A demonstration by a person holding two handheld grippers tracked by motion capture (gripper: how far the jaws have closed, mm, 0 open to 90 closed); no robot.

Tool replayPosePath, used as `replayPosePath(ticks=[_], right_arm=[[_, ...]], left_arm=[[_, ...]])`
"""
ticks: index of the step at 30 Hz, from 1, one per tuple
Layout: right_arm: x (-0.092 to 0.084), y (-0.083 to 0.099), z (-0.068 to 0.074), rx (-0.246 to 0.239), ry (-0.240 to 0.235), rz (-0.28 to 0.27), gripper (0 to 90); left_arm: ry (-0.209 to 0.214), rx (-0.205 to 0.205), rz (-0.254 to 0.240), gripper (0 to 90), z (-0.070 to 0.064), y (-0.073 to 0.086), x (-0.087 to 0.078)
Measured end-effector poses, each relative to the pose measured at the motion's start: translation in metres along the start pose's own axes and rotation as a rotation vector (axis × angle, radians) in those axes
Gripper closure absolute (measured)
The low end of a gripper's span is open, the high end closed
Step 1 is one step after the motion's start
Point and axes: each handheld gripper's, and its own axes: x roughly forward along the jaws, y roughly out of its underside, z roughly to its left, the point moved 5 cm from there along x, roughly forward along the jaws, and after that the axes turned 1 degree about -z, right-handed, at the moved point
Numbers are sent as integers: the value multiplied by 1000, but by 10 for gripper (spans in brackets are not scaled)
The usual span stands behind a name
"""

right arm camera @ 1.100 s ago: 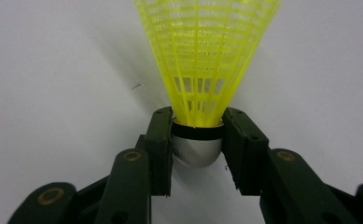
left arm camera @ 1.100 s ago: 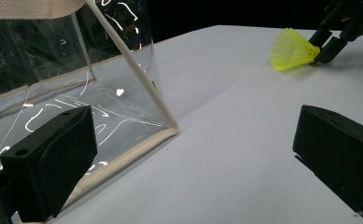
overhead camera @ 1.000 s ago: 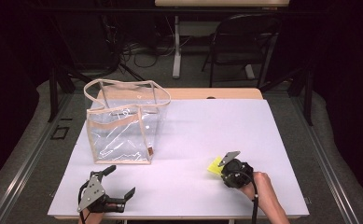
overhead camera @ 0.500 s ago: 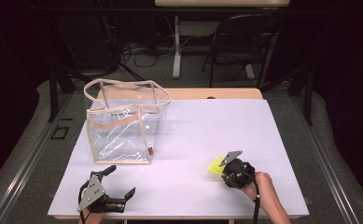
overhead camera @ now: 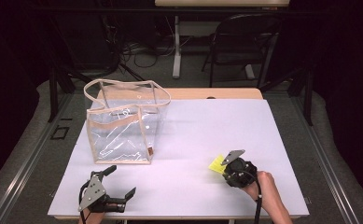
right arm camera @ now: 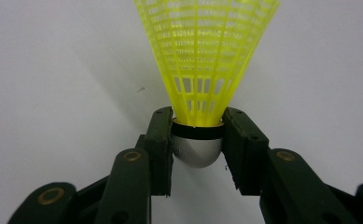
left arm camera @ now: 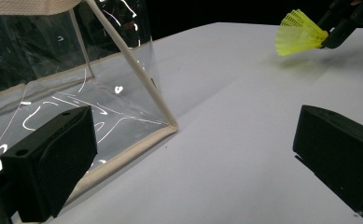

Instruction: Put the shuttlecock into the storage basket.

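A yellow plastic shuttlecock (right arm camera: 202, 56) with a silver cap (right arm camera: 197, 151) is clamped at its head by my right gripper (right arm camera: 197, 140). In the high view the right gripper (overhead camera: 226, 167) sits at the front right of the white table, the shuttlecock (overhead camera: 216, 164) pointing left from it. The shuttlecock (left arm camera: 299, 32) also shows far off in the left gripper view. My left gripper (overhead camera: 121, 183) rests open at the front left, just in front of a clear plastic tote bag (overhead camera: 123, 126) with beige trim. The bag's near corner (left arm camera: 170, 127) lies between the left jaws' line of sight.
The white table (overhead camera: 202, 126) has a wooden strip along its far edge. A black chair (overhead camera: 242, 42) and desk legs with cables stand on the floor beyond it. A hand (overhead camera: 265, 189) holds the right gripper near the front edge.
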Motion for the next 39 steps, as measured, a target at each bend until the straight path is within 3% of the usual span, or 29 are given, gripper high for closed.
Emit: replayPosePath(ticks=[39], right_arm=[[-41, -13, 4, -27, 49, -89, 646]], left_arm=[[-6, 1, 4, 0, 0, 0, -1]])
